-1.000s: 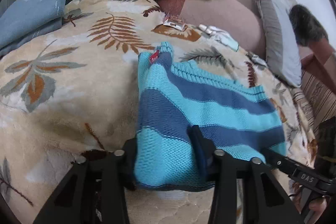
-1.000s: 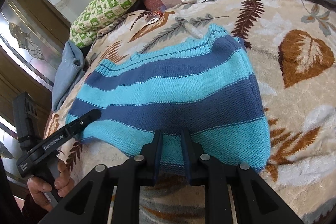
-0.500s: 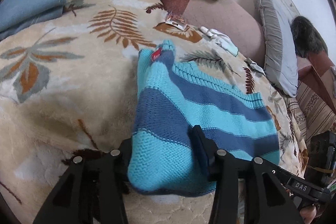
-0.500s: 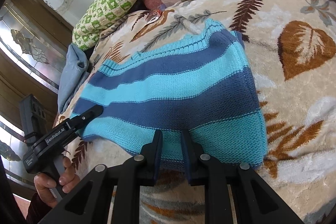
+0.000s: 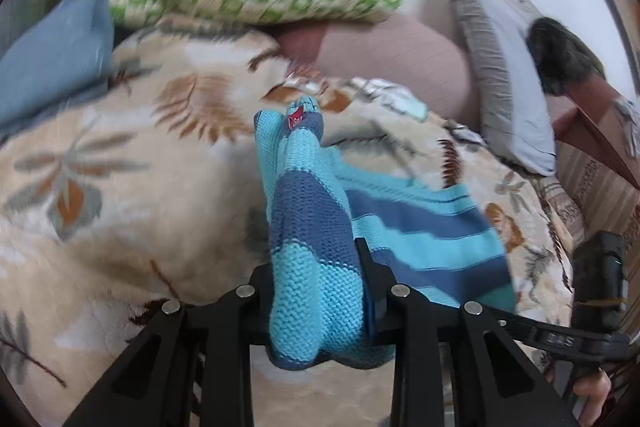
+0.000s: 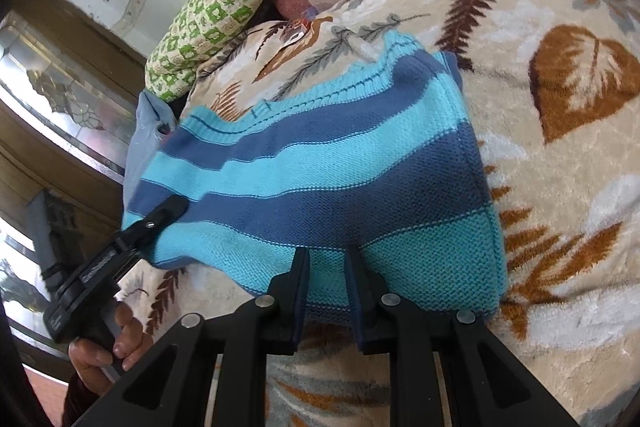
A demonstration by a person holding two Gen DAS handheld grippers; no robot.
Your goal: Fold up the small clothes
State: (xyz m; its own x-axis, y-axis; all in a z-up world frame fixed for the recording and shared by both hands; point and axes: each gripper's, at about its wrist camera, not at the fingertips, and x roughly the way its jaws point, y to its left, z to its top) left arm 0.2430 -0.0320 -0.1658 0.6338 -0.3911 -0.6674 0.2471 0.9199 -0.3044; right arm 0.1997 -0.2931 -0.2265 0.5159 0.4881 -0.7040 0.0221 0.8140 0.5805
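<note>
I have the striped knit sweater [image 6: 320,167] spread across the leaf-print blanket [image 6: 560,187] on the bed, and both grippers sit along its near hem. My left gripper [image 5: 318,291] has a thick bunch of the knit between its fingers at the garment's left corner; its jaws are closing on that bunch, and the fabric there already stands up off the blanket in a ridge. My right gripper [image 6: 327,267] is clamped on the hem nearer the right corner, a narrow strip of turquoise knit pinched between its fingers.

The relation that matters: the sweater's long axis runs left to right, parallel to the line between my 2 grippers, and the ribbed far edge [image 6: 304,95] lies straight ahead of both, toward the green checked pillow [image 6: 224,3]. So I judge the fold goes forward, near hem carried over to the far edge. The left corner is raised while the right side lies nearly flat, so I would level the 2 corners before carrying them across, or the crease will skew.
</note>
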